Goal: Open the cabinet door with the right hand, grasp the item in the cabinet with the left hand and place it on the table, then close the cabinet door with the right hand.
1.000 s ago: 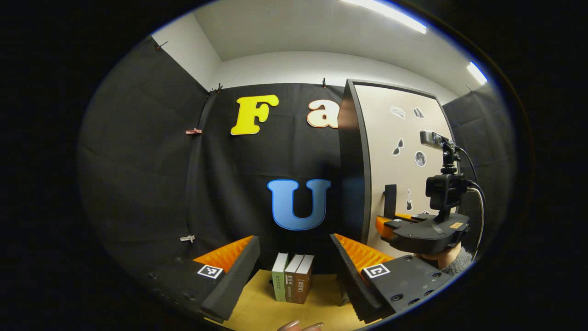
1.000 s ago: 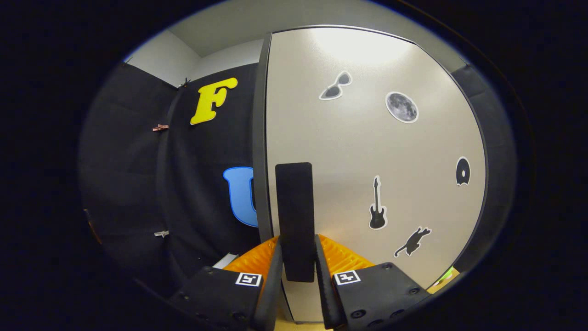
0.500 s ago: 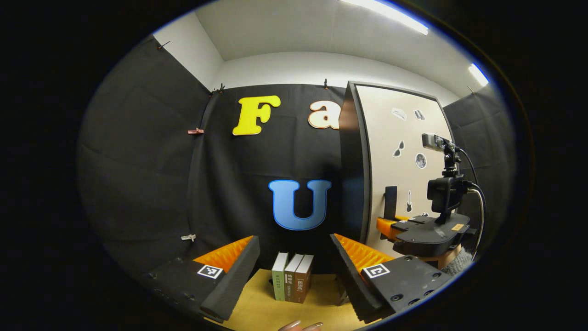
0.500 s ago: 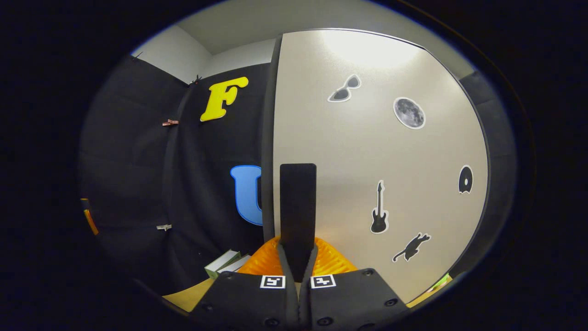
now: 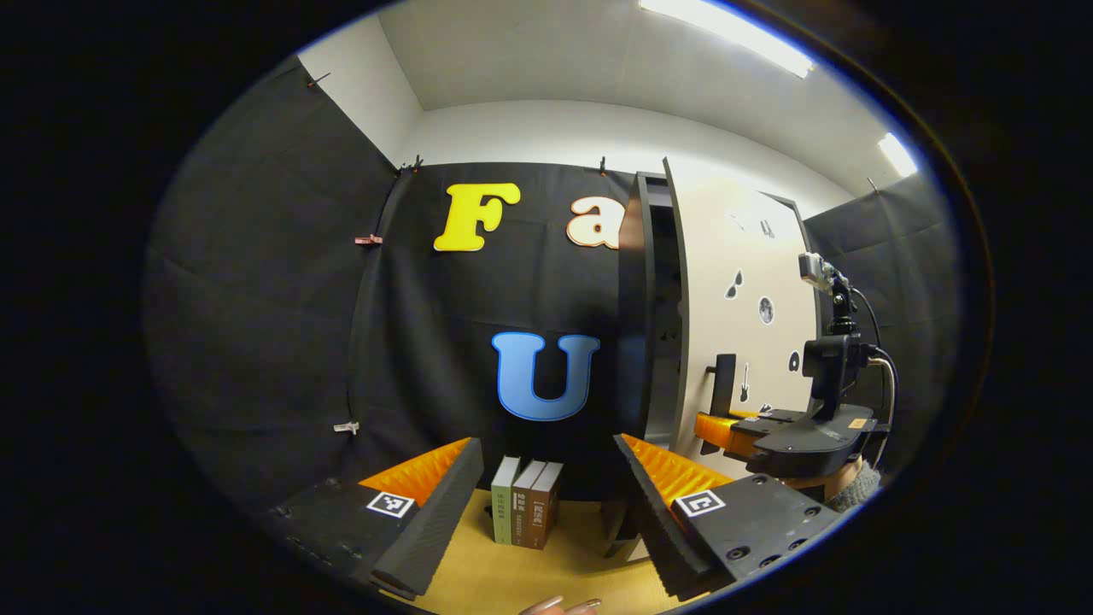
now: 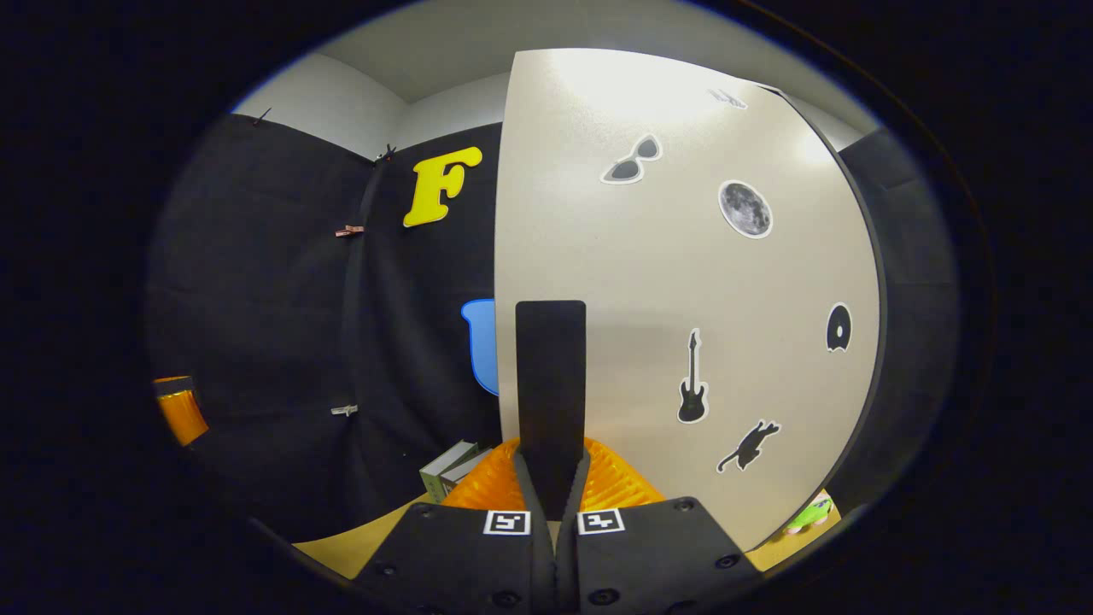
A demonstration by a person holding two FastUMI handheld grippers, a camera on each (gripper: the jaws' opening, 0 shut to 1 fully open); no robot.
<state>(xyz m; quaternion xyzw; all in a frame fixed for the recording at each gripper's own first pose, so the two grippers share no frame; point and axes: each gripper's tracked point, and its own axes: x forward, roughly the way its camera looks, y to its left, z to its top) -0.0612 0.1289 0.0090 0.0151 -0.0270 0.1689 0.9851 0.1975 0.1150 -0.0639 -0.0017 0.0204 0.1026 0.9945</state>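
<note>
The cabinet's pale door [image 5: 726, 282] with small stickers stands slightly ajar, and a dark gap [image 5: 662, 342] shows along its left edge. My right gripper [image 6: 552, 478] is shut on the door's upright black handle [image 6: 551, 376]. That handle [image 5: 724, 380] and my right gripper [image 5: 726, 424] also appear in the left gripper view, at the right. My left gripper [image 5: 546, 504] hangs open over the wooden table [image 5: 512, 581], with nothing between its fingers. The inside of the cabinet is too dark to make out.
Three upright books [image 5: 523, 512] stand on the table against the black wall, ahead of my left gripper; the books [image 6: 452, 465] also lie left of the door. A small green thing [image 6: 807, 512] peeks past the door's lower right edge.
My right gripper's fingers closed on the handle, then the door swung out a little, baring a dark gap at its left edge. My left gripper stayed roughly in place.
</note>
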